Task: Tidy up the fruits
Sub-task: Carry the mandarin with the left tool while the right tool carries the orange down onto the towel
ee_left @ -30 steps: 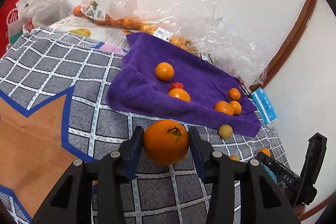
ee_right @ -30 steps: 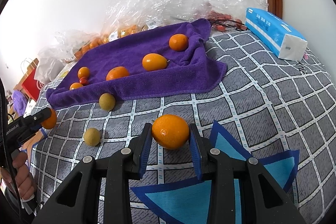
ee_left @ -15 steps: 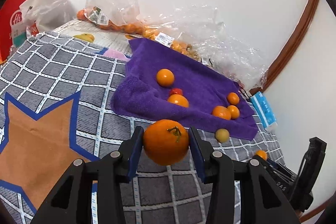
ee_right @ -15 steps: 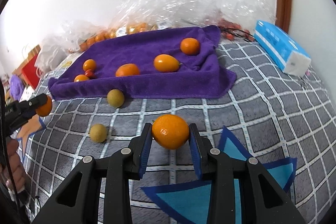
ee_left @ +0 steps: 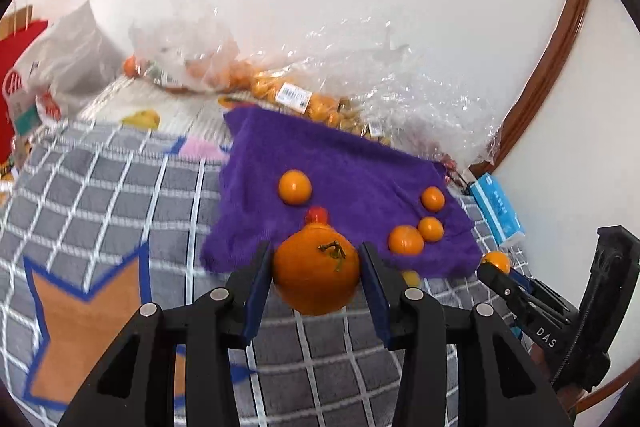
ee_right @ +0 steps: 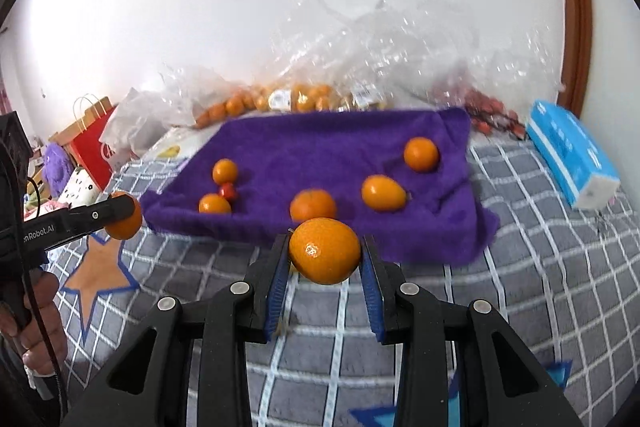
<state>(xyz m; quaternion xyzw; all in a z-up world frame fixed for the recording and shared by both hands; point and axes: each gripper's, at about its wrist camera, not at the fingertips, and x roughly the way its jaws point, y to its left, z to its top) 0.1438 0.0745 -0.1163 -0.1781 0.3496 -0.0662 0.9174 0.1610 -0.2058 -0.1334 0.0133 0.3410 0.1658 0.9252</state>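
My left gripper (ee_left: 316,277) is shut on a stemmed orange (ee_left: 316,273), held above the grey checked cover just short of the purple towel (ee_left: 352,167). My right gripper (ee_right: 325,257) is shut on another orange (ee_right: 325,251), in front of the towel's near edge (ee_right: 320,151). Several oranges (ee_right: 383,193) and a small red fruit (ee_right: 228,191) lie on the towel. The left gripper with its orange shows at the left of the right wrist view (ee_right: 120,215). The right gripper shows at the right of the left wrist view (ee_left: 496,265).
Clear plastic bags of oranges (ee_right: 304,99) lie behind the towel against the wall. A blue tissue pack (ee_right: 572,159) lies to the right. A red paper bag (ee_right: 90,143) and a white plastic bag (ee_left: 76,59) stand at the left. A yellowish fruit (ee_left: 410,277) peeks beside my left finger.
Both grippers have risen and moved forward toward the towel, each still holding its orange. The loose yellowish fruits on the cover have dropped out of the right wrist view.
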